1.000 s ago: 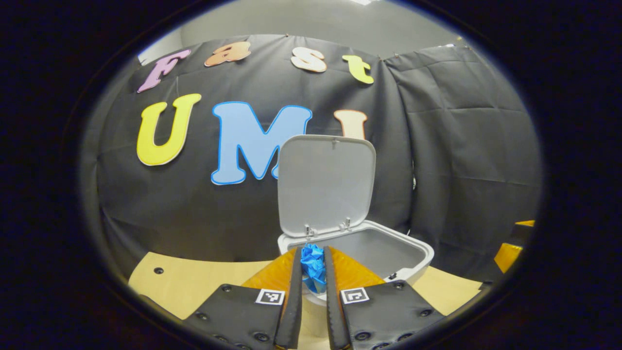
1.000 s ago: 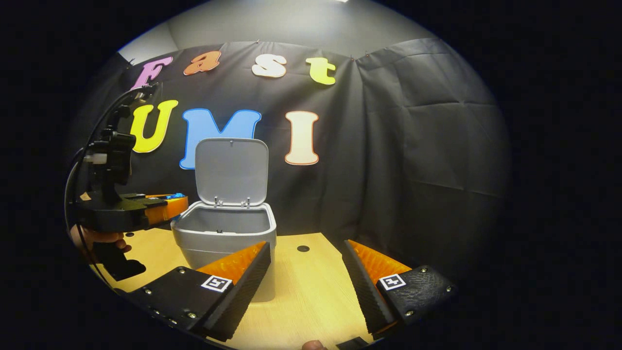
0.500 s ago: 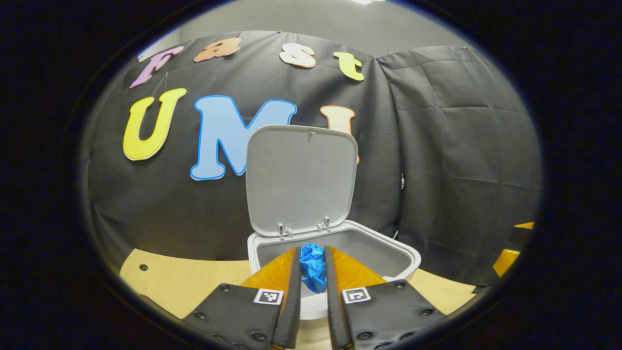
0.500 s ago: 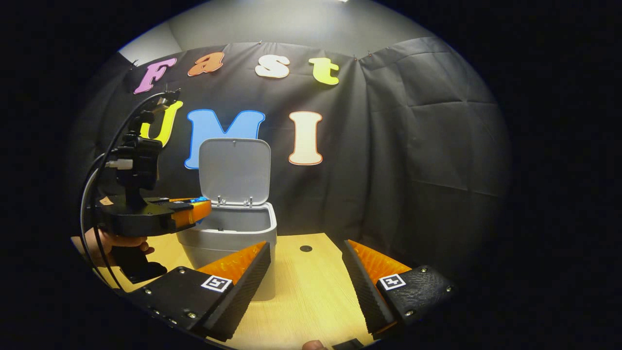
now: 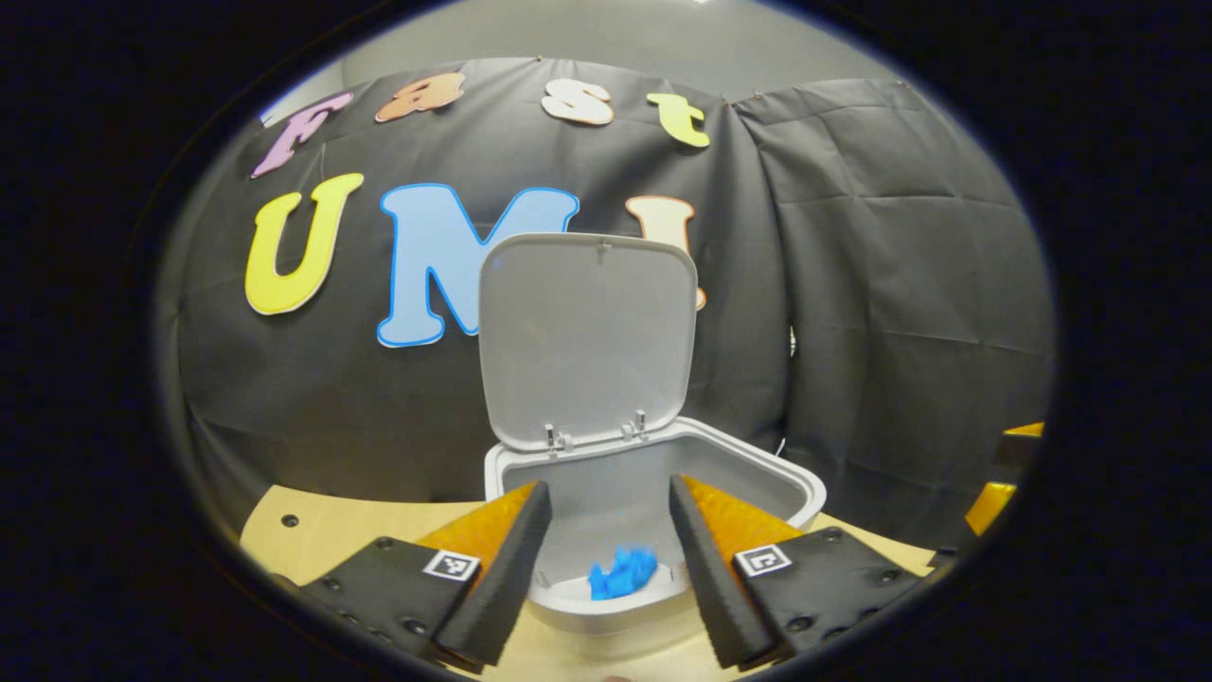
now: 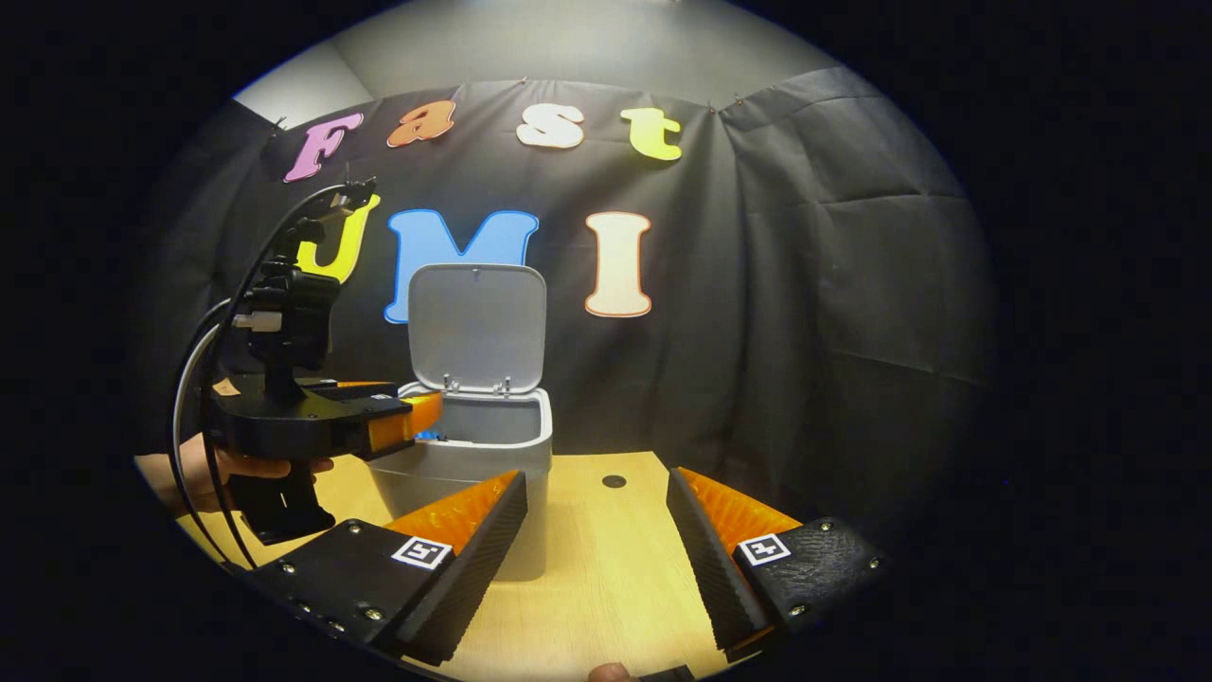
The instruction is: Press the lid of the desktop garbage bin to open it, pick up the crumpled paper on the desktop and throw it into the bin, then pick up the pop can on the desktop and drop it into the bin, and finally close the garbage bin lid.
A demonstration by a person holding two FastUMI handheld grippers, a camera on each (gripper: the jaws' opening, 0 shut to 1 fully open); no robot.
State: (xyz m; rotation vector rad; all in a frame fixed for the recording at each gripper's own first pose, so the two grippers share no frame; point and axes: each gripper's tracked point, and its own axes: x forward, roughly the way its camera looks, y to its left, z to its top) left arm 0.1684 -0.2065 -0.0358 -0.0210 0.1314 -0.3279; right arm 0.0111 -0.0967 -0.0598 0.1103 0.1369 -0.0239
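A grey bin (image 5: 800,493) (image 6: 492,459) stands on the wooden table with its lid (image 5: 587,336) (image 6: 476,327) upright against the wall. Blue crumpled paper (image 5: 622,573) is inside the bin, low near the front wall, touching neither finger. My left gripper (image 5: 606,554) is open over the bin's near rim; in the right gripper view the left gripper (image 6: 407,426), held by a hand (image 6: 227,464), hovers at the bin's left rim. My right gripper (image 6: 595,540) is open above bare table to the right of the bin.
The wooden table (image 6: 606,568) runs to the black cloth wall behind the bin. A dark round hole (image 6: 614,481) marks the tabletop right of the bin, and another hole (image 5: 289,520) lies left of it. A cable loops from the left gripper.
The left gripper has opened and let go of the blue paper, which has dropped into the bin. The right gripper stayed open and shifted only slightly.
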